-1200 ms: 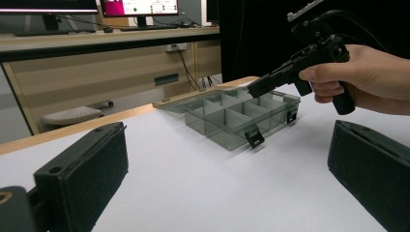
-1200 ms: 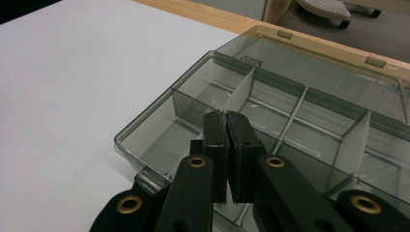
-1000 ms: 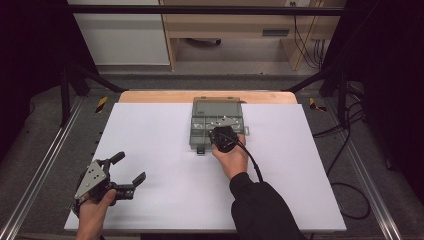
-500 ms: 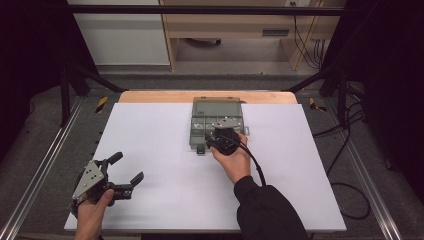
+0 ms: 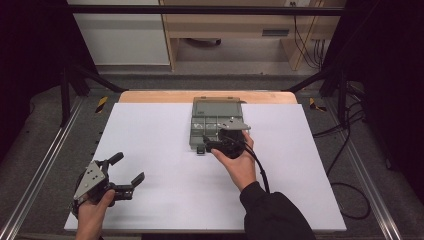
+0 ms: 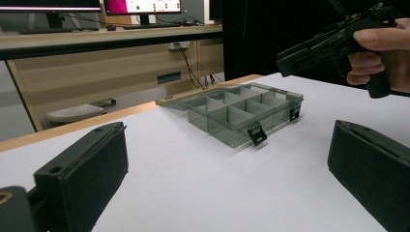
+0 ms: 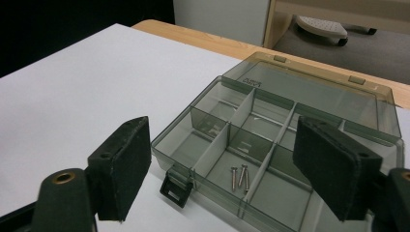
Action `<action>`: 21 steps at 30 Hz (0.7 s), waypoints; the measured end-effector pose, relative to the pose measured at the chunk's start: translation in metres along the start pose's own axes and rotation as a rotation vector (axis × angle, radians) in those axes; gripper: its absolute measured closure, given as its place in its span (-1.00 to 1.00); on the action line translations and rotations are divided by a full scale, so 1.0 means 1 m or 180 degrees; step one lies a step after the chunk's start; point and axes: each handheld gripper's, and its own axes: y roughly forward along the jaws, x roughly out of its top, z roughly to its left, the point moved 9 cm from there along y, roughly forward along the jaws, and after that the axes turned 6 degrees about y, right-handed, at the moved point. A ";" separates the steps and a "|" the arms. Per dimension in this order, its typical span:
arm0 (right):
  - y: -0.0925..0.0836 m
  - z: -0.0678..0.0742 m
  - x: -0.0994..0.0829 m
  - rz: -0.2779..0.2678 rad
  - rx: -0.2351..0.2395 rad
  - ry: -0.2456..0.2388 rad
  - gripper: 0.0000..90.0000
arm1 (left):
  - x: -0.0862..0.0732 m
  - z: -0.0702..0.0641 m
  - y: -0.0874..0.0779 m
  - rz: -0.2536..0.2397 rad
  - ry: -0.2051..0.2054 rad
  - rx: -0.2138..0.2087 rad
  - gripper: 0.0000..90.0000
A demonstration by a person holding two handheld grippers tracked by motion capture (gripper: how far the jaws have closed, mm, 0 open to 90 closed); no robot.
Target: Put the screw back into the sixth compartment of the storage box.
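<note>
Open smoky box (image 5: pixel 216 121) lying flat at the far middle of the white worktop (image 5: pixel 150 145), lid folded back toward the wooden far edge, latch (image 5: pixel 200 149) hanging at the near wall. Seen again in the left gripper view (image 6: pixel 241 113), well beyond the left tongs, with dividers splitting it into compartments. In the right gripper view, box (image 7: pixel 270 140) directly below and ahead, two small screws (image 7: pixel 239 178) lying side by side in a near compartment, just right of the latch (image 7: pixel 174 186). Right tongs (image 5: pixel 220 143) hovering over the near edge of the box, held by the right hand (image 5: pixel 240 162), cable trailing back along the sleeve; jaws just been opening, now spread wide, nothing between the pads, box and screws visible through the gap. Same right tongs showing in the left gripper view (image 6: pixel 333 41), raised above the box, not touching it. Left tongs (image 5: pixel 127 170) resting low at the near left corner of the worktop in the left hand (image 5: pixel 92 207), well apart from the box, jaws spread, nothing pinched, bare white worktop between the pads (image 6: pixel 96 169). Desk and monitors beyond the worktop in the left gripper view, too far off to detail.
</note>
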 end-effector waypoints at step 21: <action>-0.033 0.001 -0.009 -0.0204 0.0239 -0.0070 -0.68 | -0.001 -0.003 0.000 0.0043 0.0048 -0.0005 -0.99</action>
